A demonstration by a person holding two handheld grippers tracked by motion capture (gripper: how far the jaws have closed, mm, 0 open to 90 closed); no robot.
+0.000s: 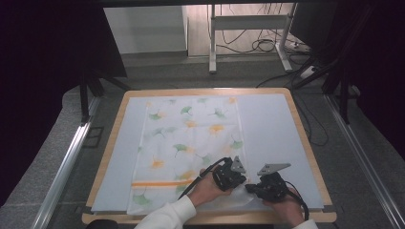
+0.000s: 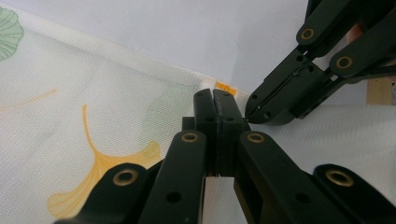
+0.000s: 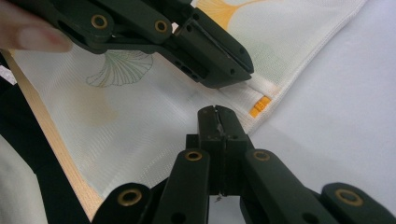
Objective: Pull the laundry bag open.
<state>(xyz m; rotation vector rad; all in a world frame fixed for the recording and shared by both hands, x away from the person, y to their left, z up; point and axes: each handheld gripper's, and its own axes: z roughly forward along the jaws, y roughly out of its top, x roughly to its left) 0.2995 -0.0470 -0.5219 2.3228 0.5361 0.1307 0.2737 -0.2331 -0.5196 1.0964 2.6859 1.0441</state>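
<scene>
1. Where the person's forearms come in at the near edge of the table (image 1: pixel 305 143), a white sleeve (image 1: pixel 165 217) leads to the left hand (image 1: pixel 206 190), and the right hand (image 1: pixel 286 206) sits just beside it to the right.
2. The left gripper (image 1: pixel 237 180) rests over the near right corner of the cloth (image 1: pixel 186 143); in the left gripper view its jaws are pressed together at the cloth's hem (image 2: pixel 140 74), but whether fabric is pinched between them cannot be told.
3. The right gripper (image 1: pixel 251 188) lies tip to tip with the left one, nearly touching; in the right gripper view its jaws are also closed flat against each other over the cloth's corner, and any hold on fabric cannot be told.
4. A small orange tag (image 3: pixel 259 106) sits at the cloth's edge, just beside both sets of tips.
5. The cloth is white with green and orange ginkgo leaves and an orange stripe (image 1: pixel 160 182) near its close end; it lies flat on a pale blue mat (image 1: pixel 272 129).
6. The cloth runs lengthwise away from the person, reaching almost to the mat's far edge.
7. Beyond the table, grey floor, a white metal frame (image 1: pixel 248 21) and loose cables (image 1: pixel 262 45) are seen.
</scene>
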